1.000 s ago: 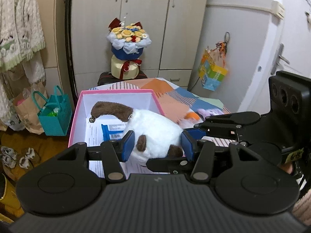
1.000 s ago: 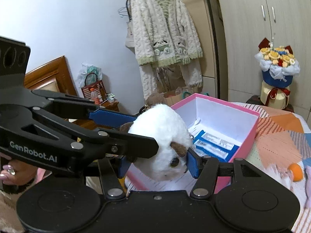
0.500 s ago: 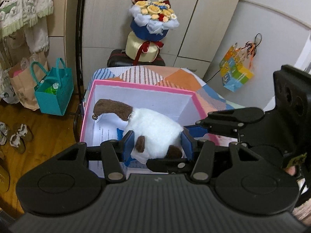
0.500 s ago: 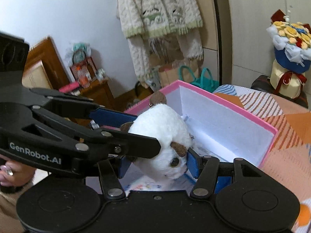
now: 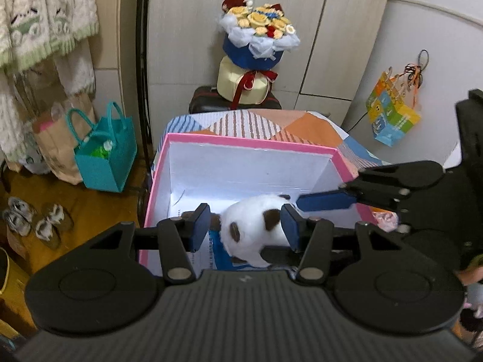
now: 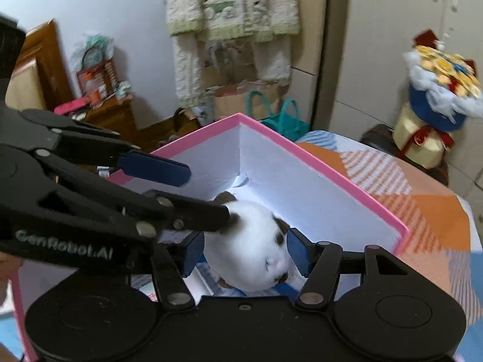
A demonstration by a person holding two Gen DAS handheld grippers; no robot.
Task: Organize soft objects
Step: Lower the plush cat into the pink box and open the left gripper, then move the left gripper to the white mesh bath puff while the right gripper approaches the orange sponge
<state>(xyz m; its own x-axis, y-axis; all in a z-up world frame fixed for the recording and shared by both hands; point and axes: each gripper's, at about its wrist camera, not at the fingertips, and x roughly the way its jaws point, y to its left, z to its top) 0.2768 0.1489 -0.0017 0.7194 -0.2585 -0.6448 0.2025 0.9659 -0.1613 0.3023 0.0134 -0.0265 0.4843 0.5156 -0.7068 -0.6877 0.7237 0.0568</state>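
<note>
A white plush animal with brown patches (image 5: 253, 235) hangs low inside the pink-rimmed white box (image 5: 250, 144), just above blue and white leaflets on its floor. My left gripper (image 5: 245, 226) is shut on the plush: the right pad presses the white fur and a brown bit fills the gap at the left pad. In the right wrist view my right gripper (image 6: 246, 253) is shut on the plush's head (image 6: 250, 250), face towards the camera. The left gripper's fingers (image 6: 154, 166) reach in from the left there. The right gripper's fingers (image 5: 326, 202) cross in from the right over the box rim (image 6: 317, 166).
The box sits on a patchwork bedspread (image 5: 302, 126). Behind it a flower bouquet (image 5: 259, 30) stands on a dark case before cupboard doors. A teal bag (image 5: 102, 157) and shoes (image 5: 36, 220) lie on the floor at left. A knitted cardigan (image 6: 232, 3) hangs above.
Both grippers moved forward and down with the plush, from above the box's near edge to well inside it. The plush's brown tail no longer sticks out to the left.
</note>
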